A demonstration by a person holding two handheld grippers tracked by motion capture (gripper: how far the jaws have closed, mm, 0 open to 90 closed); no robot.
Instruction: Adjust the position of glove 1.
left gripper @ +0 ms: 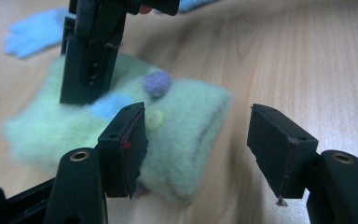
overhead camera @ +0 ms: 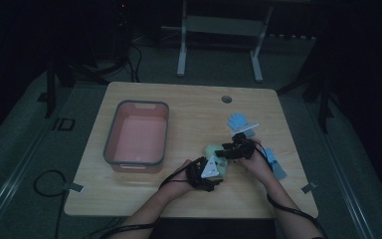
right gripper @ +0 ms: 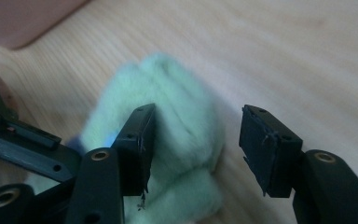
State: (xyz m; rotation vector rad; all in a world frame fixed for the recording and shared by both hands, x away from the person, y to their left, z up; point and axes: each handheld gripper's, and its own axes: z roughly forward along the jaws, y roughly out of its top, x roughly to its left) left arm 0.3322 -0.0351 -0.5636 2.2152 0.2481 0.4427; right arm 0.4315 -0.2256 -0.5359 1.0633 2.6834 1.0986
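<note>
Two grippers (overhead camera: 206, 172) (overhead camera: 234, 149) at green mitten (left gripper: 177, 135)

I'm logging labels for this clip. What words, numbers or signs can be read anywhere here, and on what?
"ID": pale letters on the floor left of the table, dim, so the reading is unsure.
No print is visible on the green mitten, the blue glove, the pink bin or the jaws.

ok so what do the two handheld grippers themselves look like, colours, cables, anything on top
Both are black. The left gripper carries a pale grey three-cornered plate on top, and so does the right gripper. A thin black cable trails back along each forearm. Close up, the jaws end in blocky black pads with brass-coloured screw eyelets behind them.
</note>
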